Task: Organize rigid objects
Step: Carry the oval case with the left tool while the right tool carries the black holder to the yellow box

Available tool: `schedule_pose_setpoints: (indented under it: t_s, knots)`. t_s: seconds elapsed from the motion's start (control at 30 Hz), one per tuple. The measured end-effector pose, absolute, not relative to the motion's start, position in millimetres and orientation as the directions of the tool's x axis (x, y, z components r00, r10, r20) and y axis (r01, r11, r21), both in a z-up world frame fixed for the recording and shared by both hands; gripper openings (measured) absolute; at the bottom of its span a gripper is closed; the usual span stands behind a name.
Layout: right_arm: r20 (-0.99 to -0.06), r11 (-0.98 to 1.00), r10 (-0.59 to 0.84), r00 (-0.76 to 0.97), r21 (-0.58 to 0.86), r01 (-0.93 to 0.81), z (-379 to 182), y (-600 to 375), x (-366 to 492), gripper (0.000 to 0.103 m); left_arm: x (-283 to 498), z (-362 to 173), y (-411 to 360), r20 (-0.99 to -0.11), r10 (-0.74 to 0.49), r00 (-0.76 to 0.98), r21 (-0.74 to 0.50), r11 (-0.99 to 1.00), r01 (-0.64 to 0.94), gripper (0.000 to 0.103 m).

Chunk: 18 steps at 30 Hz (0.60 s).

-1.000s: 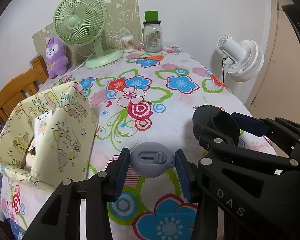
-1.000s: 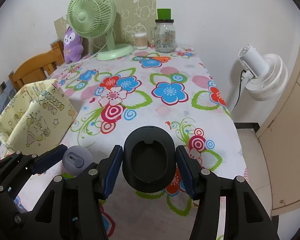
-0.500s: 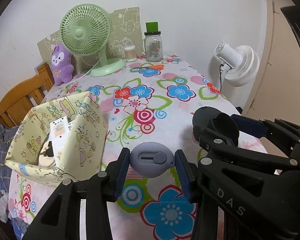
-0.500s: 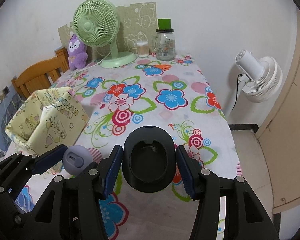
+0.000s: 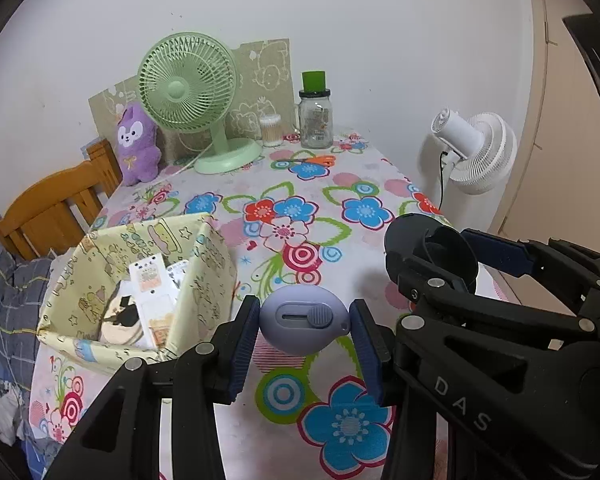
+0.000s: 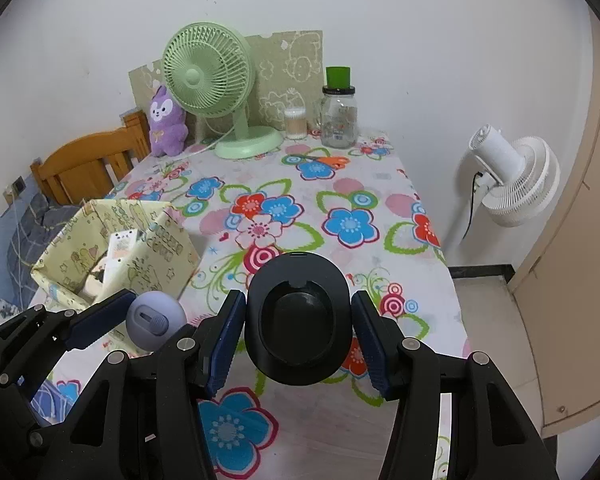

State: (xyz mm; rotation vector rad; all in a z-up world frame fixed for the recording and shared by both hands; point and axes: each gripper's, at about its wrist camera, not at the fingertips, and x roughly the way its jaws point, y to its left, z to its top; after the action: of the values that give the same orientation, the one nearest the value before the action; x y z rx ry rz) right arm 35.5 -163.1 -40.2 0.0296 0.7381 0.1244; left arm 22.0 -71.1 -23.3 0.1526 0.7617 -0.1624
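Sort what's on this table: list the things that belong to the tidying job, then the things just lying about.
Part of the job:
- purple oval cutter, held in left gripper
- black oval dish, held in right gripper
- yellow patterned box

Lying about:
- green fan
- purple plush
- glass jar
- cotton swab tub

lilac oval cutter [image 5: 303, 318] and black oval dish [image 6: 298, 322], each clamped aloft over the floral table

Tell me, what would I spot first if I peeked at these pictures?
Probably the flowery tablecloth, bright all over the table. Up close, the left gripper holds a purple oval gadget and the right gripper a black case, both above the near end. At the far end stand a green fan and a purple plush.
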Motion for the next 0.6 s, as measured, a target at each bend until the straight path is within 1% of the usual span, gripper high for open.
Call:
schedule_pose_setpoints:
  t_s: [0.6]
  knots:
    - [-0.631,0.991,0.136,0.764,0.080,-0.111,-17.5,-131.2,36.2,0.058,25.4,-1.3,-38.3,-0.663,-0.093,0.743,0.099,0.973,0.210,0.047]
